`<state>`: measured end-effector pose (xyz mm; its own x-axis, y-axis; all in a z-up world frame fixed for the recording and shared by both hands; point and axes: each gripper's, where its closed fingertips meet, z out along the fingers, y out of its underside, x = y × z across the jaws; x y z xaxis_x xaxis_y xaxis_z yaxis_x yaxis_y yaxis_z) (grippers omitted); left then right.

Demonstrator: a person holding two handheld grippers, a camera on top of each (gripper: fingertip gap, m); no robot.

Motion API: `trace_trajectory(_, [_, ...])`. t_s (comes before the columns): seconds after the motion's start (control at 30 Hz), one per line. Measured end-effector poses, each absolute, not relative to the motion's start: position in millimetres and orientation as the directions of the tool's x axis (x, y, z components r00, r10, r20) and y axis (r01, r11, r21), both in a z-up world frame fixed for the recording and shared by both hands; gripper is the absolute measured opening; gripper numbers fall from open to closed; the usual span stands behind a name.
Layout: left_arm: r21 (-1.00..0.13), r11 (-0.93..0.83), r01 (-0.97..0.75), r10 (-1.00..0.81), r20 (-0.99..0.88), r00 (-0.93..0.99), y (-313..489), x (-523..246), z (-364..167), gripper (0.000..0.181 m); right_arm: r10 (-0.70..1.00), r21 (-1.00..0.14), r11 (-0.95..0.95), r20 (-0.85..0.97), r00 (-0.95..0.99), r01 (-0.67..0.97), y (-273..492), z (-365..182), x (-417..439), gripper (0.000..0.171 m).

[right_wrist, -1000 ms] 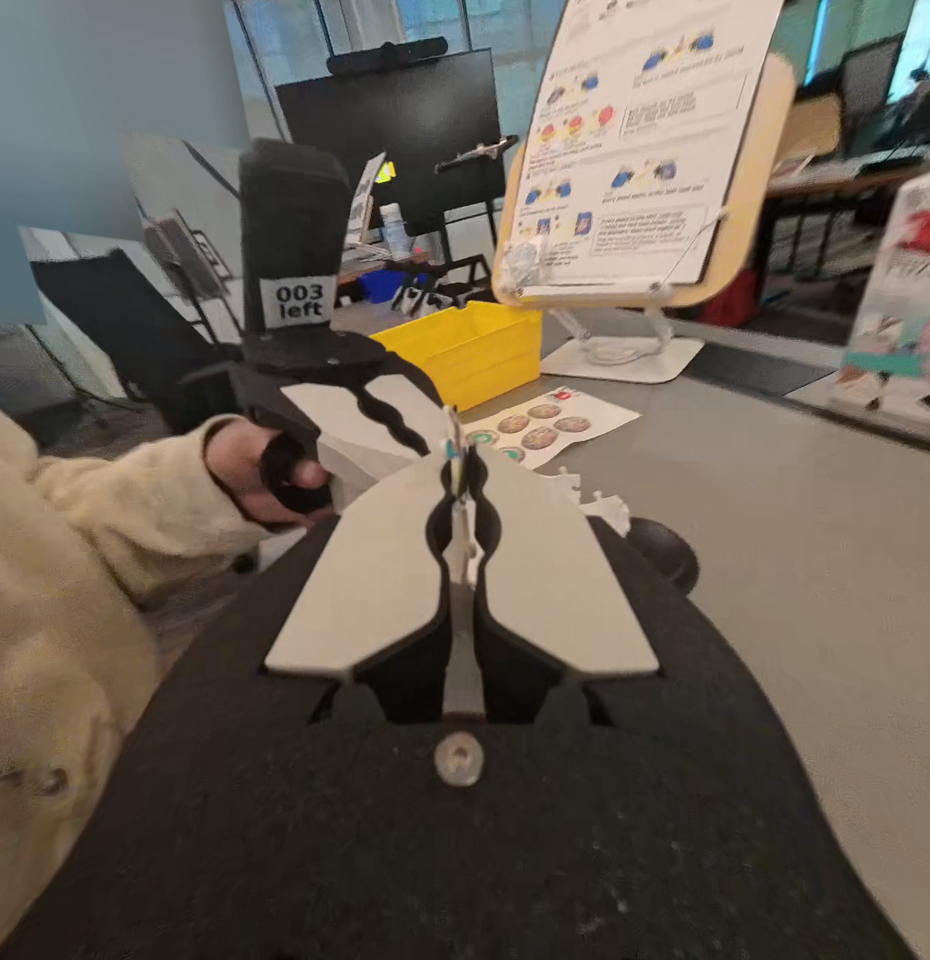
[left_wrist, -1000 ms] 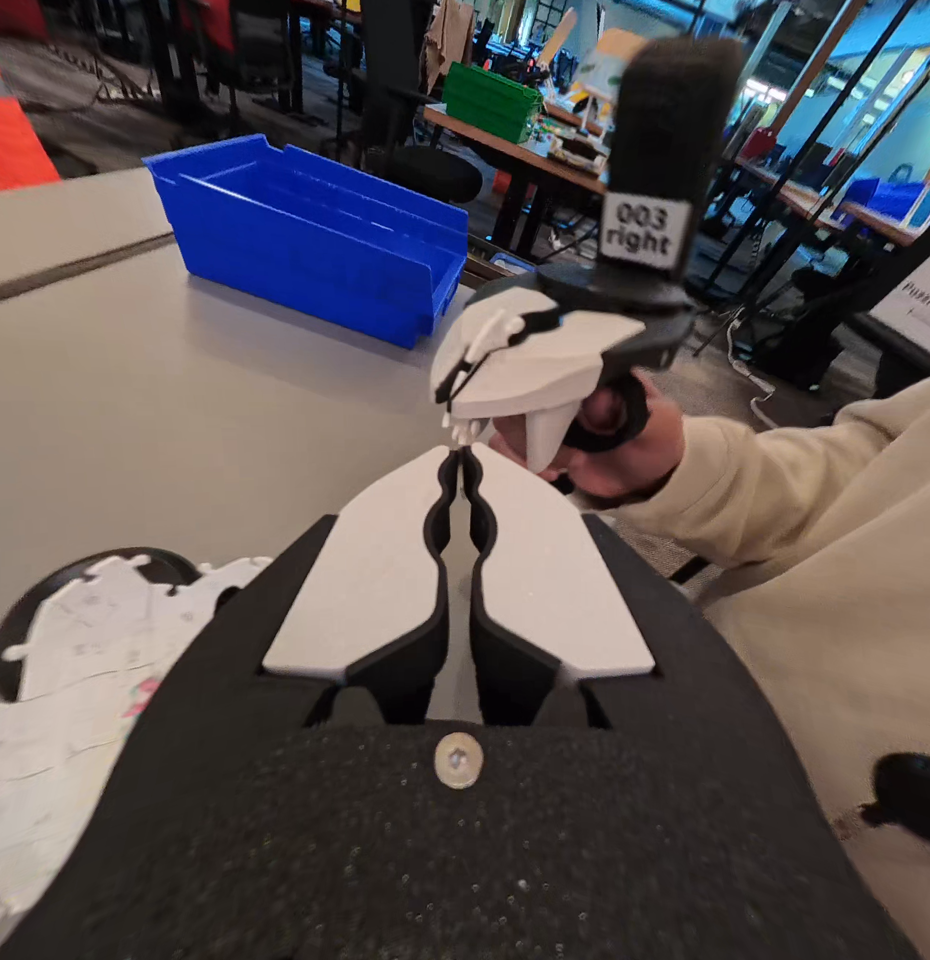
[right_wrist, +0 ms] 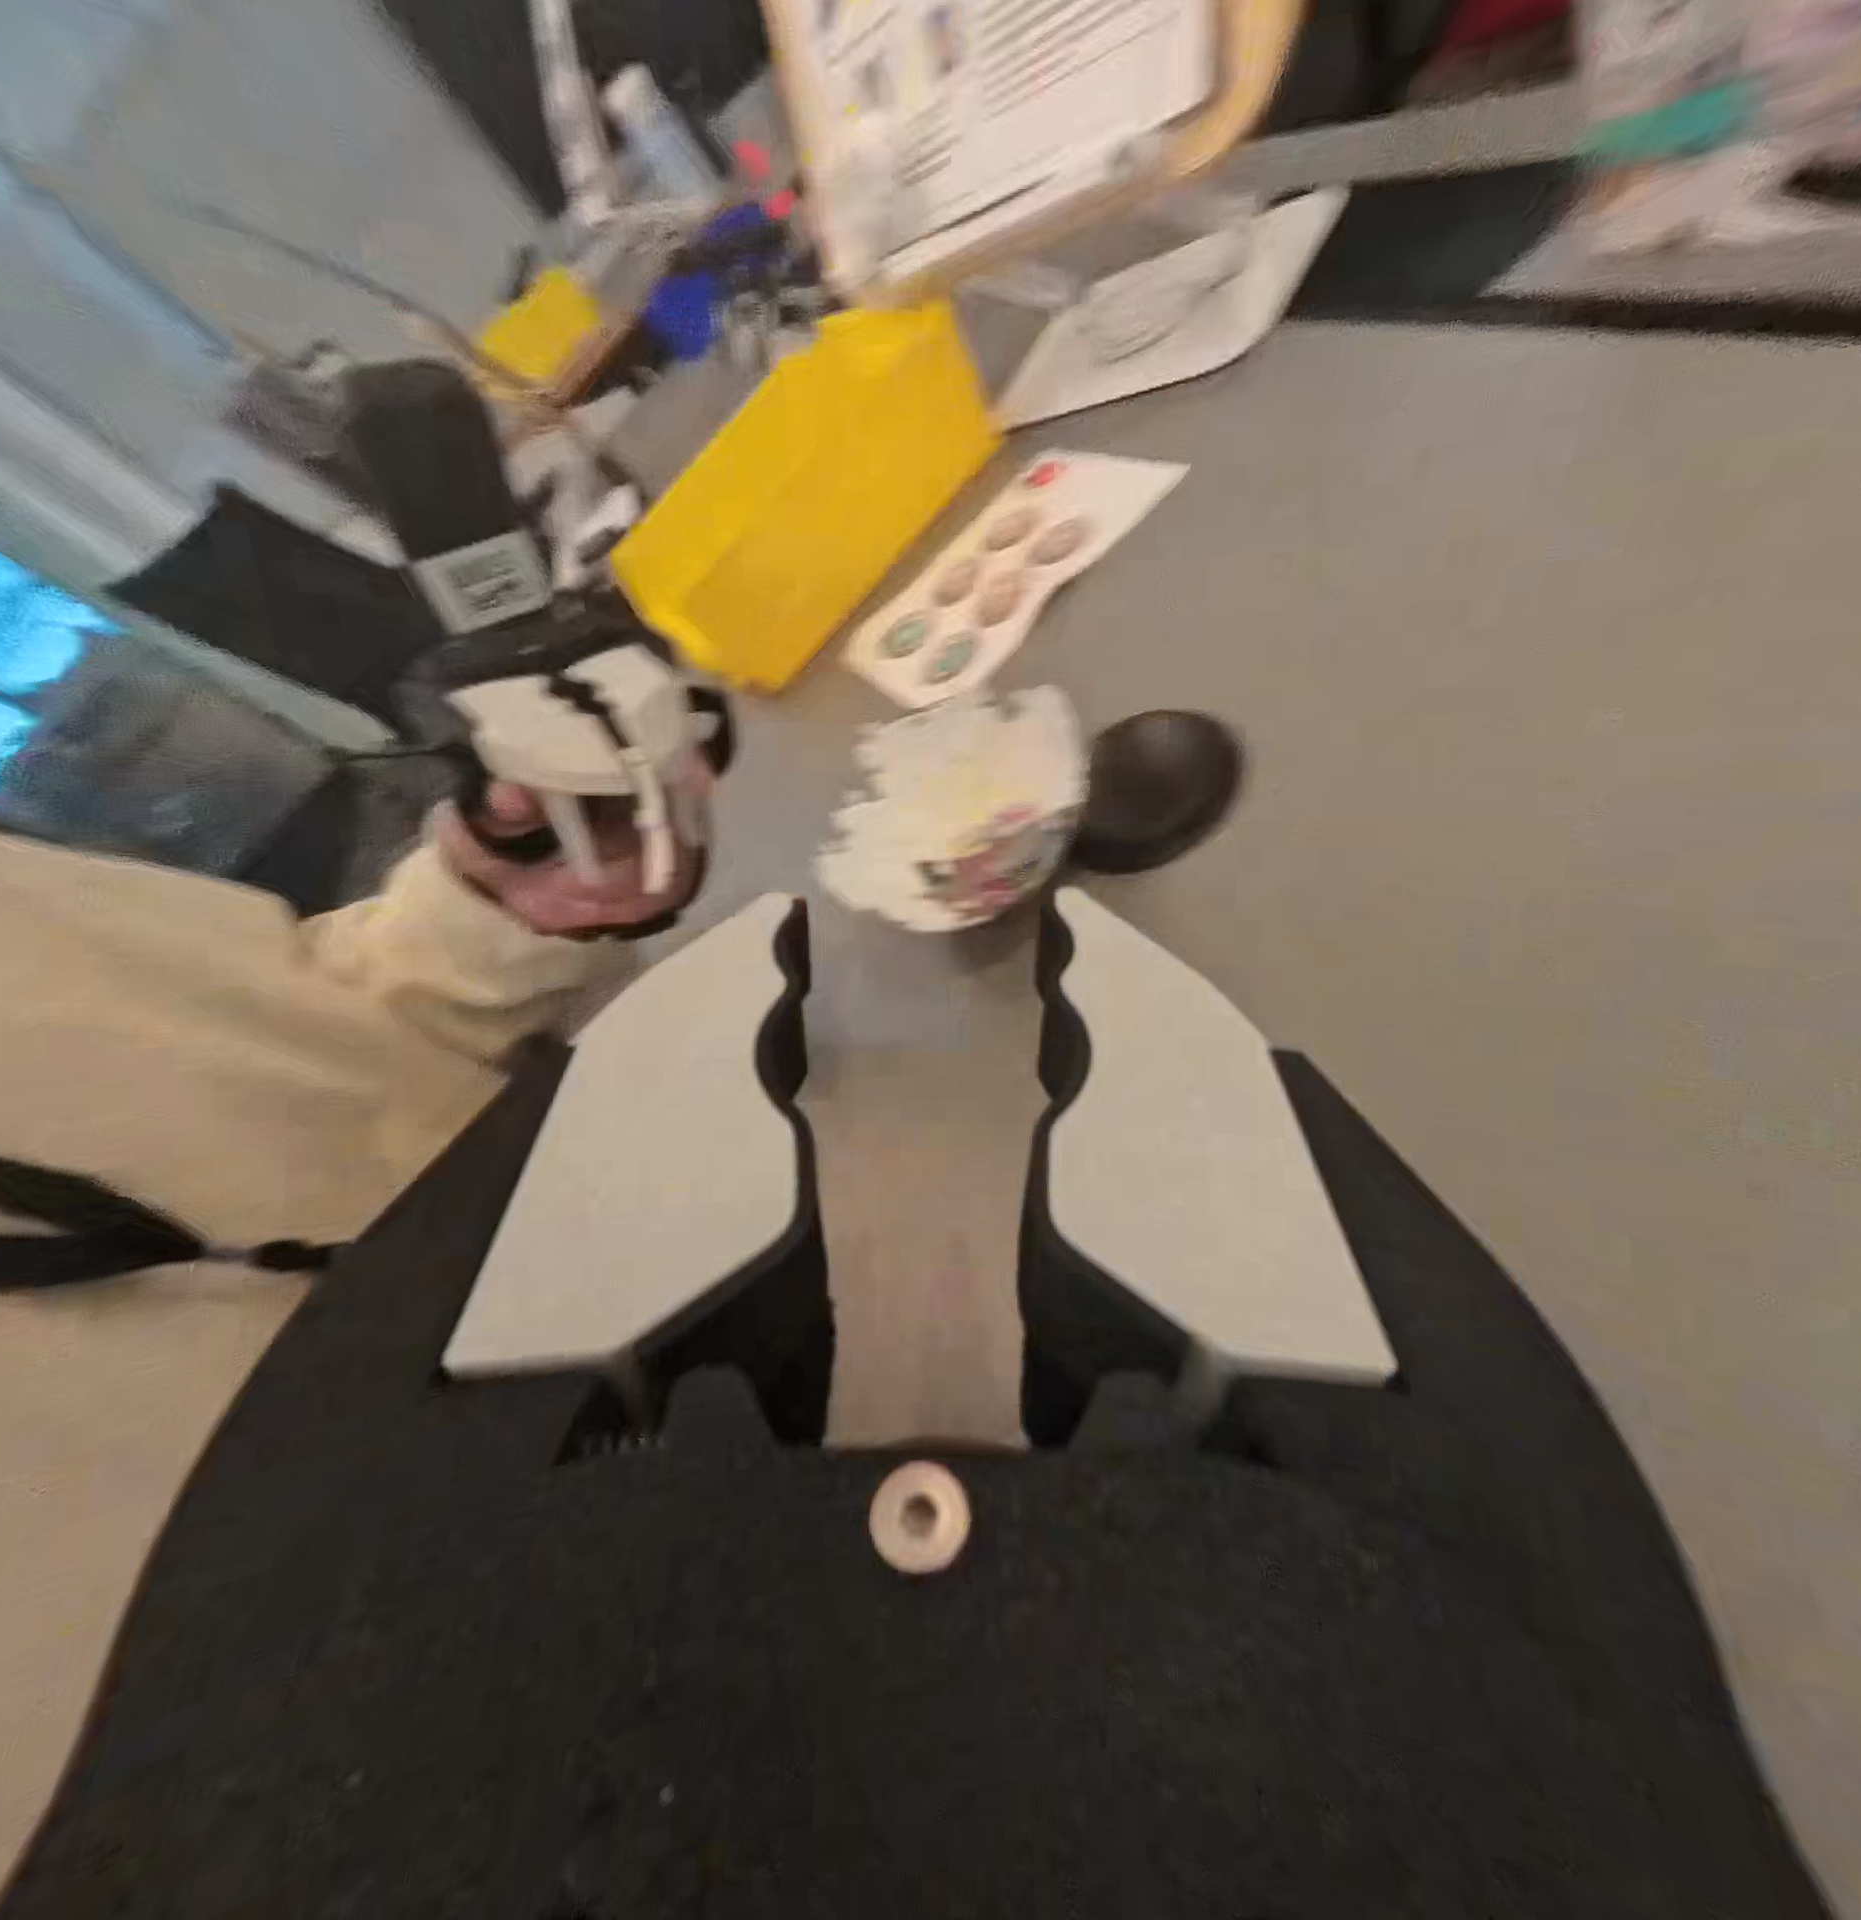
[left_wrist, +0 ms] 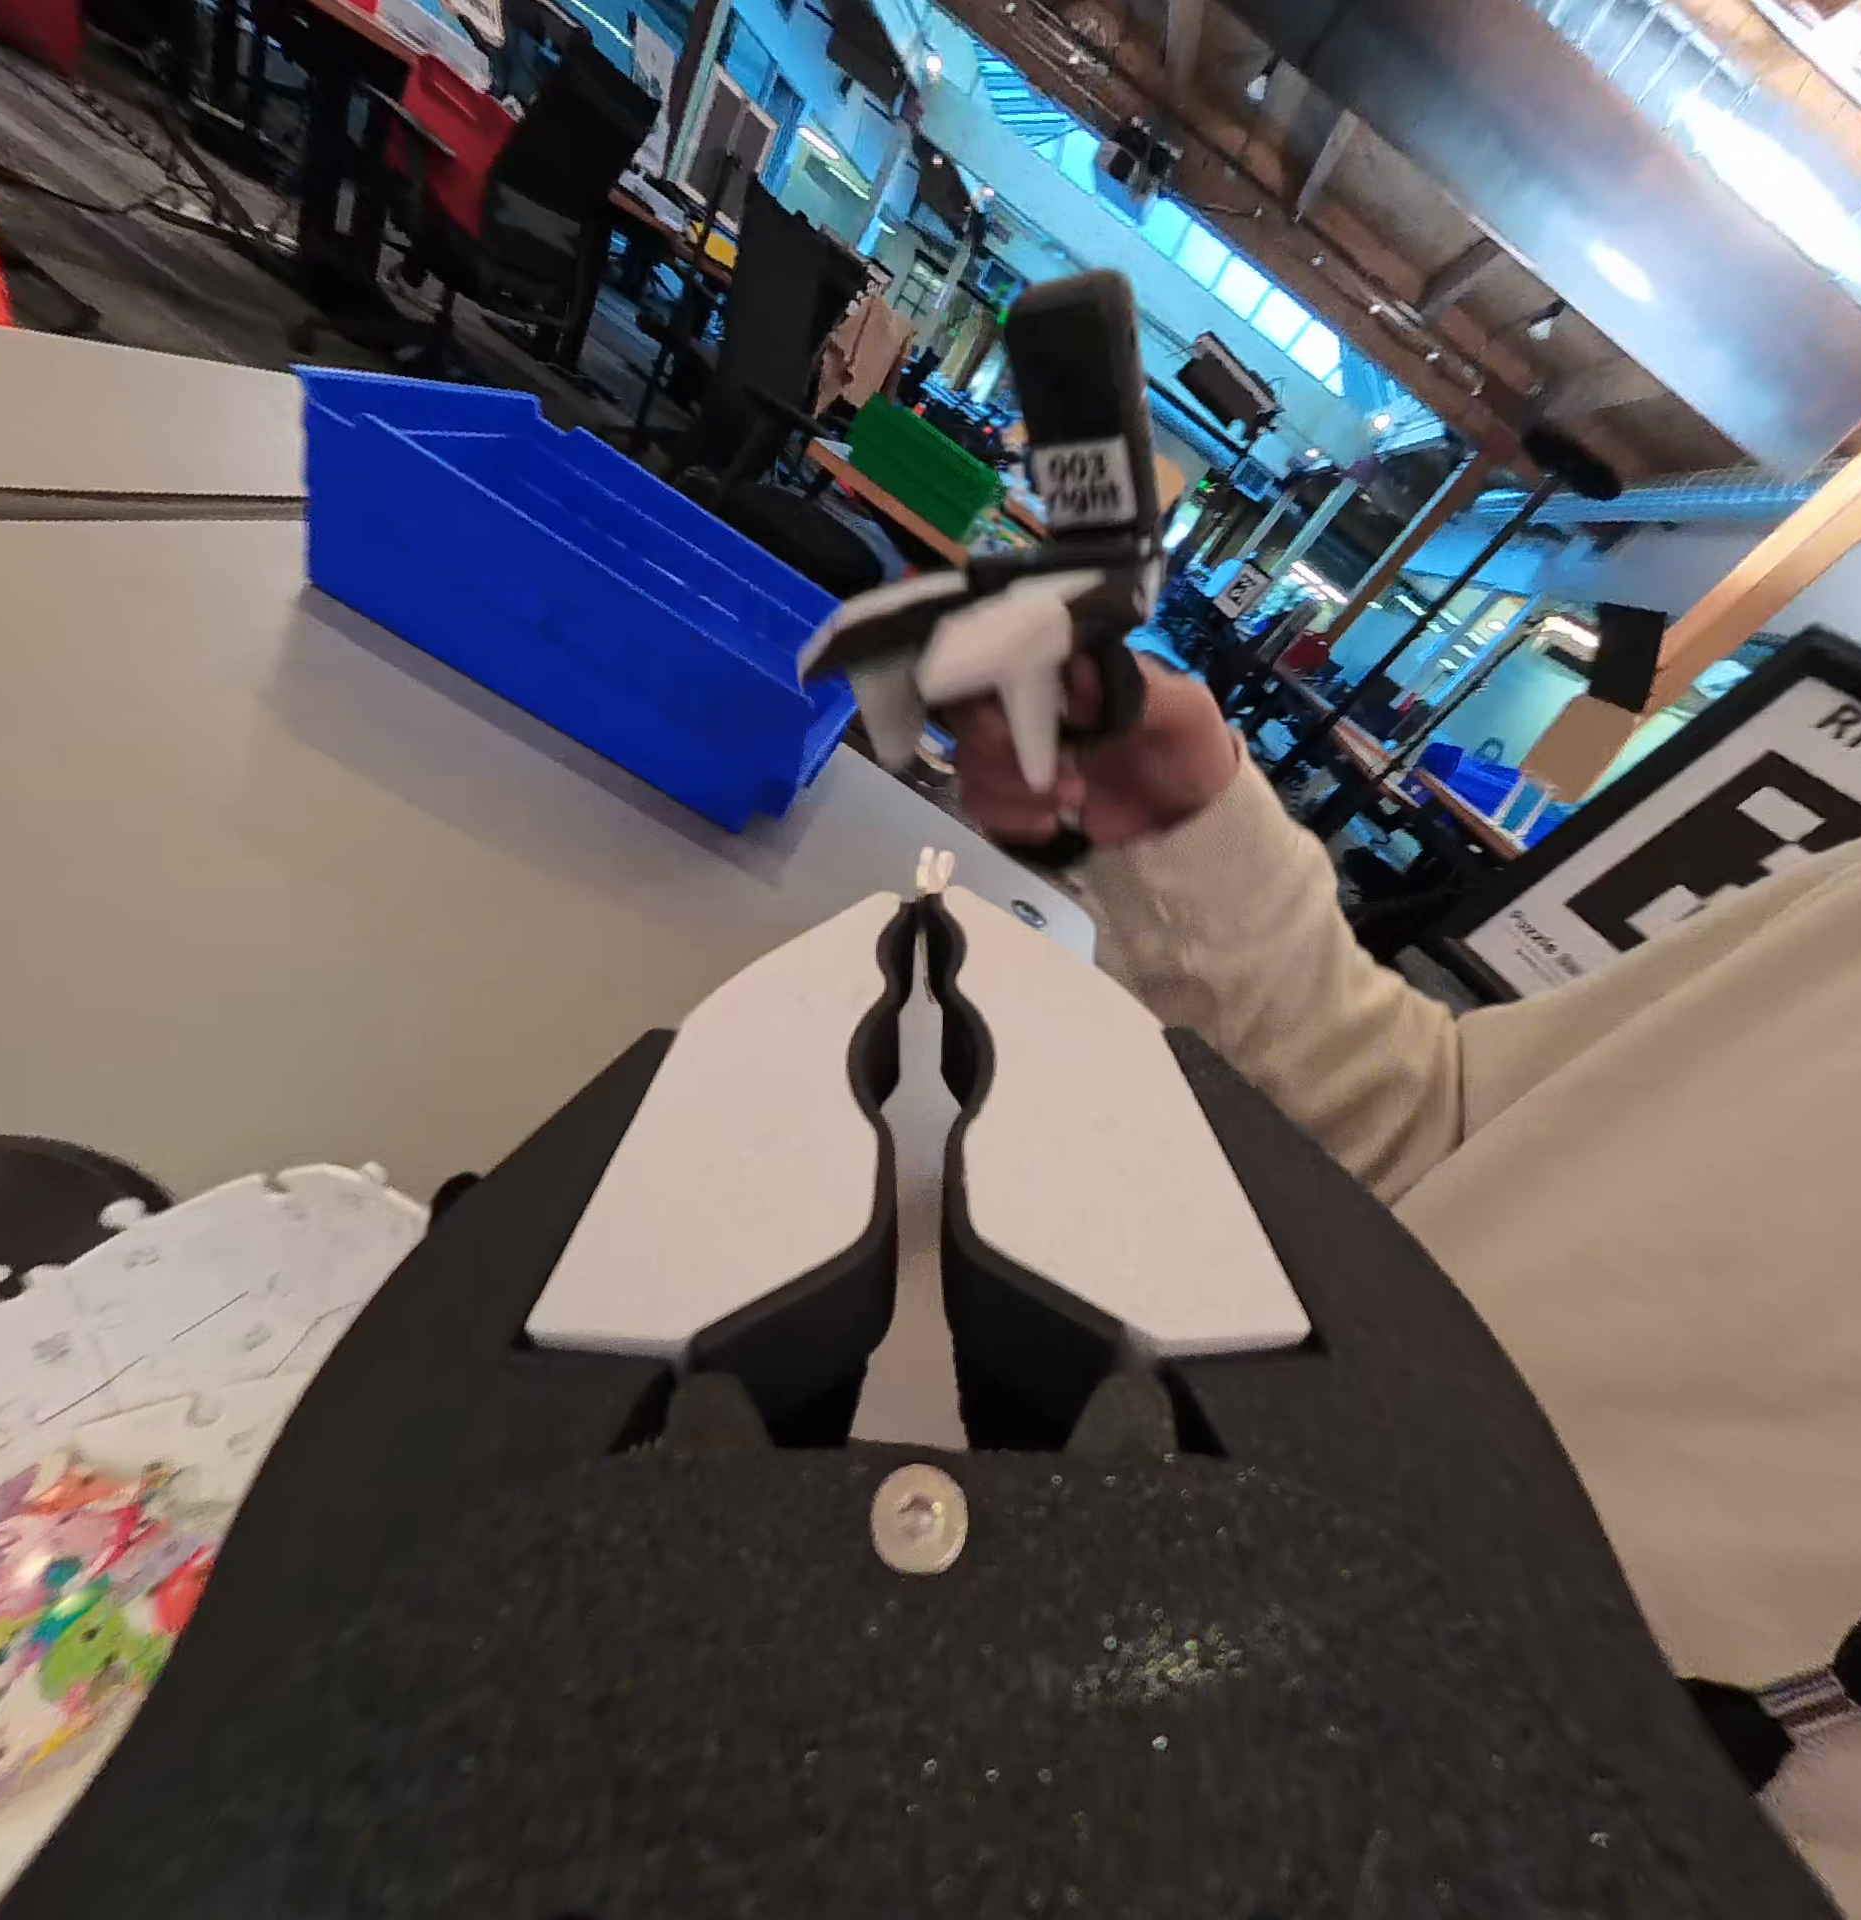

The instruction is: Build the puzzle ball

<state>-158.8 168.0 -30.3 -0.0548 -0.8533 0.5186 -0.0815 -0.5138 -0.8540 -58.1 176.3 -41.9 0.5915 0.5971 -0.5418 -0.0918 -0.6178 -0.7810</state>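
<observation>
My left gripper (left_wrist: 926,920) is shut on a thin white puzzle piece (left_wrist: 931,871) held edge-on, with its tabs poking out past the fingertips. The half-built puzzle ball (left_wrist: 136,1351), a white shell with a colourful print, lies at the lower left of the left wrist view beside its black stand (left_wrist: 22,1195). My right gripper (right_wrist: 921,925) is open and empty, raised above the table, with the puzzle ball (right_wrist: 957,821) just beyond its tips. The right wrist view is blurred. The right gripper (left_wrist: 832,649) also shows farther off in the left wrist view, and the left gripper (right_wrist: 635,717) in the right wrist view.
A blue bin (left_wrist: 552,592) stands on the grey table (left_wrist: 230,831) behind the grippers. A yellow bin (right_wrist: 812,499), a sheet with round pictures (right_wrist: 1009,571) and an instruction board on a stand (right_wrist: 1009,104) are at the back. A black dome stand (right_wrist: 1154,790) sits right of the ball. Left tips to right tips: about 12 cm.
The right gripper was shut on the puzzle piece at the left gripper's tips. Now it has opened, let go and lifted away. The left gripper holds the piece.
</observation>
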Motion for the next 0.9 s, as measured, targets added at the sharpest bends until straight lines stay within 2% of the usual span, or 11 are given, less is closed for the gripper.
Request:
trace_trajectory(0.07, [-0.850,-0.522,-0.065,-0.847,0.526,-0.072,168.4,-153.0,-28.2,0.001,0.625,-0.736,-0.672,-0.625,0.467,-0.086,156.0,-51.9,-116.4,0.044])
trace_trajectory(0.17, [-0.852,-0.519,-0.077,-0.847,0.524,-0.087,165.3,-145.0,-31.3,0.002,0.659,-0.703,-0.667,-0.711,0.244,-0.246,145.0,-25.7,-151.7,0.034])
trace_trajectory(0.23, [-0.846,-0.529,-0.063,-0.840,0.533,-0.103,162.8,-142.5,-30.8,0.001,0.621,-0.695,-0.679,-0.715,0.321,-0.236,153.4,-41.6,-149.8,0.003])
trace_trajectory(0.3, [-0.850,-0.519,-0.093,-0.848,0.526,-0.069,162.4,-140.7,-40.0,0.001,0.610,-0.693,-0.695,-0.710,0.352,-0.192,152.1,-49.5,-146.6,0.002])
trace_trajectory(0.4, [-0.880,-0.464,-0.107,-0.886,0.460,0.055,172.6,-154.8,-48.6,0.016,0.550,-0.791,-0.597,-0.526,0.649,-0.136,177.2,-52.9,-81.4,0.002])
trace_trajectory(0.5, [-0.911,-0.373,-0.174,-0.921,0.342,0.187,185.9,-192.1,-55.7,0.023,0.160,-0.859,-0.503,-0.201,0.967,-0.095,209.4,-45.0,92.2,0.002])
trace_trajectory(0.57, [-0.930,-0.303,-0.207,-0.901,0.209,0.381,213.0,-231.2,-64.1,0.026,-0.109,-0.777,-0.628,0.028,0.994,-0.047,209.3,-73.7,208.1,0.002])
trace_trajectory(0.63, [-0.909,-0.292,-0.298,-0.806,0.066,0.588,246.4,-273.1,-83.6,0.030,-0.155,-0.654,-0.756,0.162,0.975,-0.012,210.3,-110.6,270.9,0.002])
trace_trajectory(0.7, [-0.834,-0.372,-0.407,-0.769,0.032,0.638,256.9,-291.8,-110.6,0.053,-0.127,-0.602,-0.798,0.217,0.968,0.030,219.0,-131.7,291.6,0.004])
trace_trajectory(0.8, [-0.772,-0.487,-0.408,-0.782,0.178,0.597,248.1,-282.4,-133.2,0.058,-0.179,-0.629,-0.772,0.353,0.918,0.091,223.6,-100.7,284.2,0.044])
trace_trajectory(0.9, [-0.729,-0.550,-0.408,-0.748,0.212,0.629,256.9,-281.3,-152.7,0.053,-0.099,-0.748,-0.653,0.242,0.965,0.121,232.1,-52.9,184.9,0.036])
